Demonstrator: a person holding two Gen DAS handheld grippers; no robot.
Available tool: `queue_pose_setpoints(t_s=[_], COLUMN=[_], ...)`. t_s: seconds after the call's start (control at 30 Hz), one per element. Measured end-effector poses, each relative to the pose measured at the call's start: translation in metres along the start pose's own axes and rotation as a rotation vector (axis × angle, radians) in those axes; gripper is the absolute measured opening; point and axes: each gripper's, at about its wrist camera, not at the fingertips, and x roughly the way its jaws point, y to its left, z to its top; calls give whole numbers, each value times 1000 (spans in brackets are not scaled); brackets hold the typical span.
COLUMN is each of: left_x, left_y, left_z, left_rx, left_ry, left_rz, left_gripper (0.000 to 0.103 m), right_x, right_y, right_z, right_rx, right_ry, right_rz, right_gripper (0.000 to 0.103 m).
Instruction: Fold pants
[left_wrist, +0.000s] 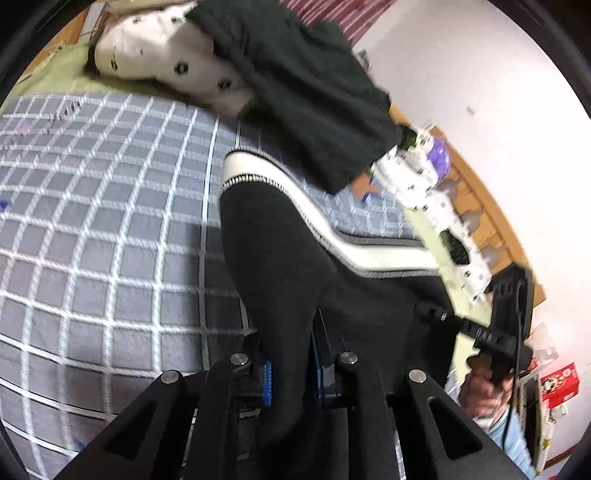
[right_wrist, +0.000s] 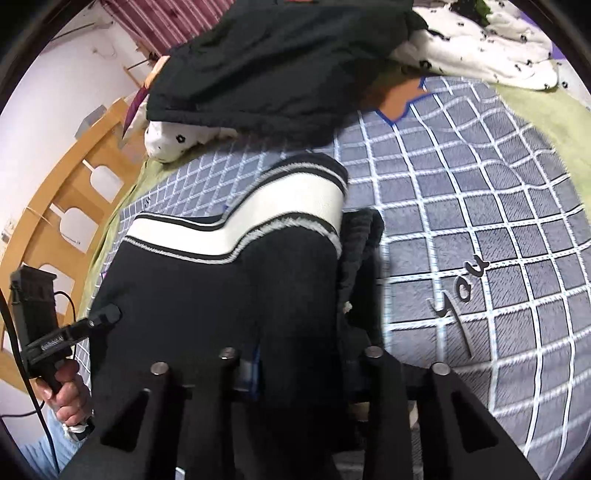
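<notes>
Left gripper (left_wrist: 291, 373) is clamped on a pinch of the black pants (left_wrist: 280, 258) — fabric runs straight out from between its fingers toward 12 o'clock, white-striped band uppermost. Right gripper (right_wrist: 299, 373) likewise pinches the same pants (right_wrist: 229, 295), cloth rising ahead of it at 12. Each gripper shows in the other's view: the right one at approx. 3–4 o'clock from the left cam, the left at 8–9 from the right cam, so the held edge spans crosswise between them w/ the pants' long axis hanging away toward the bed (left_wrist: 110, 240). The garment looks lifted, not lying flat. Beyond, at 12–1 — a dark garment (left_wrist: 306, 92) and spotted white bedding (left_wrist: 166, 62). Next move prob. turns on lowering both ends evenly onto the checked bedcover.
</notes>
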Motion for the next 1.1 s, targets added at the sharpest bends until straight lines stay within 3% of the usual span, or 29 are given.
queue_pose_setpoints(t_s=[0.17, 0.3, 0.37, 0.47, 0.5, 0.63, 0.73, 0.77, 0.87, 0.97, 1.1], left_x=[-73, -107, -104, -77, -66, -60, -88, -98, -102, -79, -33], left_y=[35, 70, 94, 134, 142, 140, 124, 117, 102, 88, 95], left_z=[23, 20, 9, -13, -18, -17, -10, -5, 13, 36, 41], left_rx=[12, 51, 57, -16, -15, 57, 124, 159, 214, 277, 330], left_ry=[-61, -30, 6, 64, 71, 79, -35, -94, -167, -160, -117], left_rz=[63, 180, 226, 267, 290, 348, 443, 457, 445, 415, 499], left_gripper=[15, 16, 16, 26, 31, 38, 41, 50, 52, 52, 52], right_x=[-9, 12, 32, 69, 80, 78, 58, 49, 34, 43, 92], right_y=[65, 116, 134, 138, 136, 148, 166, 170, 181, 204, 217], right_z=[-1, -7, -18, -35, -40, -47, -48, -47, -35, -18, -9], right_rx=[-4, -30, -66, -81, -126, -246, -356, -379, -413, -441, -531], right_ry=[-39, -12, 5, 42, 14, -36, -88, -121, -200, -212, -170], right_rz=[125, 242, 250, 156, 66, -24, -137, -152, -161, -110, -151], right_gripper=[23, 23, 23, 27, 32, 37, 39, 39, 39, 38, 39])
